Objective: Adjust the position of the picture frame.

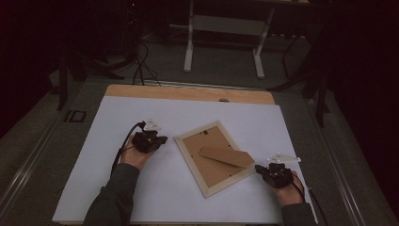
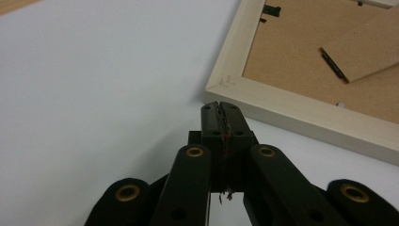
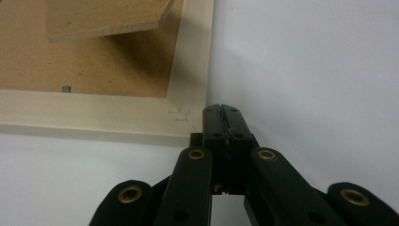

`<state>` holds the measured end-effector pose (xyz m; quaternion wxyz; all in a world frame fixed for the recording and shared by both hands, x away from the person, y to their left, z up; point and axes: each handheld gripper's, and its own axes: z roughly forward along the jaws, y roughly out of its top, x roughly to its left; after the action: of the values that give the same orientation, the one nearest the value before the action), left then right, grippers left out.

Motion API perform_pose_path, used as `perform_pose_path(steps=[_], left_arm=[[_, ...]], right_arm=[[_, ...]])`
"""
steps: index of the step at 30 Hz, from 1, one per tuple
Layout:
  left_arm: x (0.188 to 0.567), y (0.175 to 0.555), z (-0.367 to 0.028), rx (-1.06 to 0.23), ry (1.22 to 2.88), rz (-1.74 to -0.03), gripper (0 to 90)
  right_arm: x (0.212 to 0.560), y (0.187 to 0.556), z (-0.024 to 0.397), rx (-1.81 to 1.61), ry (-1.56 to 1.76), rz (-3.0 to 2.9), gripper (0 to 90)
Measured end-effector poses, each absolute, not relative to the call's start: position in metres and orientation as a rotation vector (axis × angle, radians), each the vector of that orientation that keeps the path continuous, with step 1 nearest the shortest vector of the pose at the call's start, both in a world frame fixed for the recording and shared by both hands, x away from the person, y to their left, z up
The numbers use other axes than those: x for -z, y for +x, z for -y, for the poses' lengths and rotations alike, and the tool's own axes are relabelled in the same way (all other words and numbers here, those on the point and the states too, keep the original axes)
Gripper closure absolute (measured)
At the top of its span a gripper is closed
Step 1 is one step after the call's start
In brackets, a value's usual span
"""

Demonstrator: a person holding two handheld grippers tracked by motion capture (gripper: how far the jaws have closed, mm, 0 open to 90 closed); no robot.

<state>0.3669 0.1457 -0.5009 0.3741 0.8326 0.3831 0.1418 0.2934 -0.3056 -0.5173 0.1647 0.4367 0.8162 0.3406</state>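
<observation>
Your picture frame [image 1: 214,158] lies face down on the white sheet [image 1: 117,188] that covers the bench, near the middle and a little toward your right, with its brown backing board up. It sits skewed: the long axis runs from the far left corner down to the near right, so no side is square to the bench edge. The cardboard easel stand [image 1: 227,156] lies across the backing, its pointed end toward your left and its broad end reaching the frame's right side; in the right tool's view it lifts clear of the backing. Your left tool [image 1: 161,140] is fully closed with nothing between its jaws, tips just short of the frame's pale wooden corner [image 2: 221,84]. Your right tool [image 1: 258,168] is likewise closed and empty, its tips just beside the near right corner [image 3: 186,115]; whether they touch it you cannot tell. Bare white sheet lies open left of the frame, along the near edge and across the far side; the wooden bench strip [image 1: 188,92] shows beyond the sheet.
</observation>
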Motion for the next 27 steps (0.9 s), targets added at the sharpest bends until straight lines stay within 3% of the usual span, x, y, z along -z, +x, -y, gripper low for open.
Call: perform_pose_path(steps=[27], left_arm=[[0.528, 0.365, -0.109, -0.32, 2.183, -0.949, 90.0]], right_arm=[[0.523, 0.299, 0.304, -0.997, 1.271, -2.319, 89.8]])
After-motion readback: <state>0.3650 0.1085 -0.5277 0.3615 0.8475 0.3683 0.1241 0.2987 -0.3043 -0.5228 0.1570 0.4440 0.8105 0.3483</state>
